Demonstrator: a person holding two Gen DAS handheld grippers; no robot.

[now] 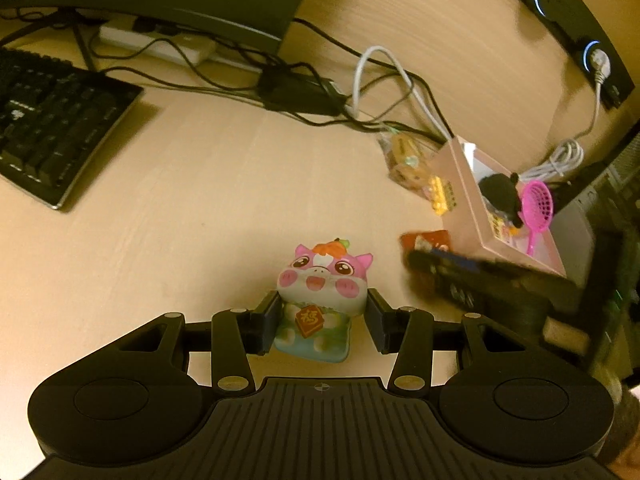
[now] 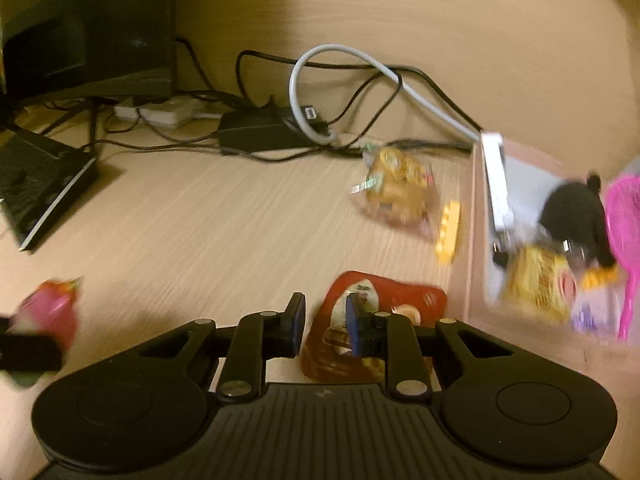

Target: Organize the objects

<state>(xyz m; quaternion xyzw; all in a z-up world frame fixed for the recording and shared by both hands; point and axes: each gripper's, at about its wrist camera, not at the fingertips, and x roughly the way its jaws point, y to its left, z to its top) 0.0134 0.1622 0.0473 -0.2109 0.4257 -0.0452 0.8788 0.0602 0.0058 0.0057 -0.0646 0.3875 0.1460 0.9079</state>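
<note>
The left gripper (image 1: 323, 322) pinches a pig toy (image 1: 320, 300) by its flanks, pads against both sides, with the toy upright on the desk (image 1: 200, 200) toward the near edge; gripping at the body's widest part probably keeps it from tipping when lifted. The right gripper (image 2: 322, 328) has its fingers drawn close together over a red packet (image 2: 376, 320) lying flat just beside the near left corner of the pink box (image 2: 472, 240). The blur hides whether its pads actually nip the packet's edge, so I cannot tell if it is held. The box at the desk's right edge already holds a black toy (image 2: 576, 216), a pink scoop (image 2: 628, 232) and a yellow packet (image 2: 540, 284), so it is likely the collecting place.

The left view shows the pig's grip clearly, and the right gripper only as a dark smear across the box's near wall. The right view shows the packet under its own fingers, a snack bag (image 2: 396, 188) and a yellow block (image 2: 448, 236) waiting beside the box's left wall, and the pig as a pink blur.
</note>
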